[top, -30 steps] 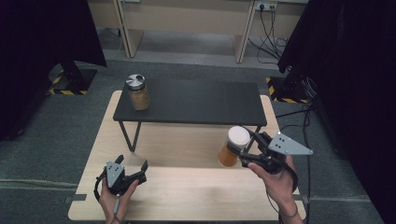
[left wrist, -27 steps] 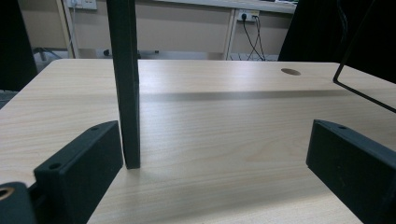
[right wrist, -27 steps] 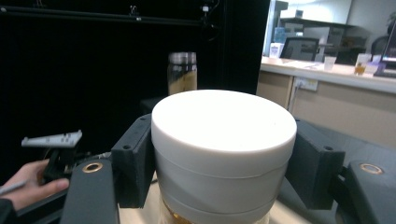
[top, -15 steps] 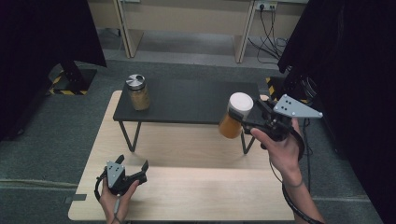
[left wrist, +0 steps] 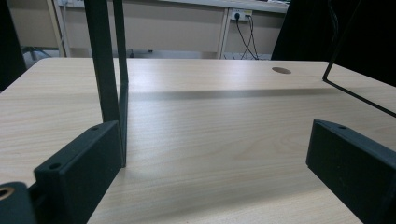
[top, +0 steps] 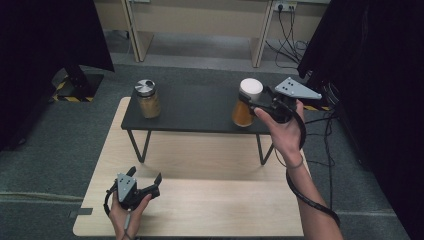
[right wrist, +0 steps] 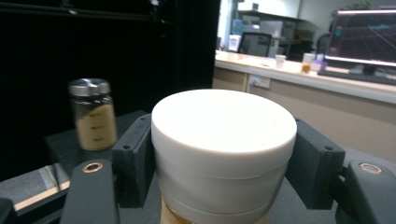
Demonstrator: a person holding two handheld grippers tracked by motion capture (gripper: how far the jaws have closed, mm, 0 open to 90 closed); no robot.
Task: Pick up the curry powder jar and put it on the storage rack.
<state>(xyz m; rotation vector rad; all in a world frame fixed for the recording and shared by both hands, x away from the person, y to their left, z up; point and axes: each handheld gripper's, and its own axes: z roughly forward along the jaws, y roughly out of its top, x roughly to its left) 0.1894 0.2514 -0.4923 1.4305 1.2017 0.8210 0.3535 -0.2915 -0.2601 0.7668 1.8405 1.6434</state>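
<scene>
Two jars: right gripper clamps the white-lidded jar over the black shelf; left gripper gapes empty on the table; steel-lidded jar stands apart.

White-lidded amber jar, upright, at the right end of the black bench; lid broad, flat-topped.
</scene>
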